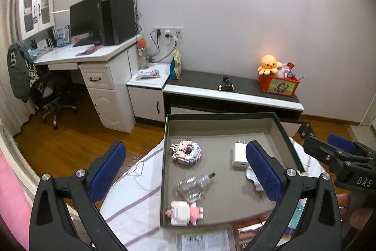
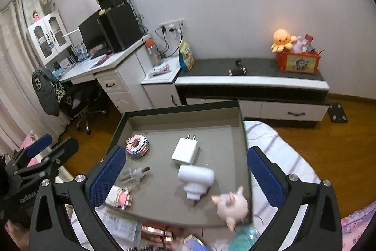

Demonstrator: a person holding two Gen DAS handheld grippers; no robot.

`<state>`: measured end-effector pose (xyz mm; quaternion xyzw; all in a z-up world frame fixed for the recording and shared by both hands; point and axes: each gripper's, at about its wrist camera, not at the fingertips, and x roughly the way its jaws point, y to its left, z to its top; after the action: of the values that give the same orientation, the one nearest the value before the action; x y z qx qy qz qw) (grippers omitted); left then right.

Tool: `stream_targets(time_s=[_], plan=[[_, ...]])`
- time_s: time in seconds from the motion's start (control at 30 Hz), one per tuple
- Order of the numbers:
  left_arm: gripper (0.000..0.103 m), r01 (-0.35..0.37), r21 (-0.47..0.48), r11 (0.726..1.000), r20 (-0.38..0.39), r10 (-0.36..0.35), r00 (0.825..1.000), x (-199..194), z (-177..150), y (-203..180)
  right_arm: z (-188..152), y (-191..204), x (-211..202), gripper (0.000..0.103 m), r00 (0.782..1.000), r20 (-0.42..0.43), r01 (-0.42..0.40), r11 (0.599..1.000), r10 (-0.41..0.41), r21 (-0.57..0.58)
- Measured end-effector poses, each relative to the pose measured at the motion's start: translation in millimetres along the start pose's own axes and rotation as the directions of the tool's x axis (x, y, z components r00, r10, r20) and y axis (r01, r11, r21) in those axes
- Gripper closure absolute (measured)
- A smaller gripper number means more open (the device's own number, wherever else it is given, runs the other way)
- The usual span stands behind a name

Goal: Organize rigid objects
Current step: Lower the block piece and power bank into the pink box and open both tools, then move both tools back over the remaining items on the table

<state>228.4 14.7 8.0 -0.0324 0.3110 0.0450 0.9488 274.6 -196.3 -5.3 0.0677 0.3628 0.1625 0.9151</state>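
A shallow dark-rimmed tray [image 2: 242, 124] with a grey floor rests on striped bedding [image 1: 138, 185], its raised walls fencing in every item. From the left, the left gripper [image 1: 185, 175] hovers over the tray's near edge, fingers spread wide and holding nothing. Along the tray's left side lie a pink block-built ring [image 2: 137, 145], a clear glass bottle [image 1: 193, 185] on its side, and a pink-and-white block figure [image 1: 184, 213] touching the near wall. Bare grey floor fills the middle and the far end. Further right sit a white charger [image 2: 186, 149] and a white plug adapter [image 2: 196, 178] close together, then a pink pig figure [image 2: 232, 205] overhanging the near right corner. The right gripper [image 2: 186, 180] hangs wide open, empty; its body reads "DAS".
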Motion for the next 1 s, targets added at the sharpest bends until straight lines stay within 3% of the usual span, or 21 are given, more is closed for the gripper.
stream_targets(time_s=[0.23,0.47,1.0], plan=[[0.0,0.008,-0.007,1.0,0.064,-0.008,0.998,-64,-17,5,-32,4,-70,0.0,0.995,0.093,0.051,0.998,-0.048,-0.031],[0.0,0.016,-0.037,0.999,0.105,-0.012,0.994,-113,-45,16,-75,8,-114,0.0,0.99,0.127,0.071,0.996,-0.065,-0.047],[0.0,-0.032,-0.064,0.997,0.093,0.038,0.995,-150,-99,17,-137,25,-143,0.0,0.987,0.131,0.106,0.991,-0.094,-0.082]])
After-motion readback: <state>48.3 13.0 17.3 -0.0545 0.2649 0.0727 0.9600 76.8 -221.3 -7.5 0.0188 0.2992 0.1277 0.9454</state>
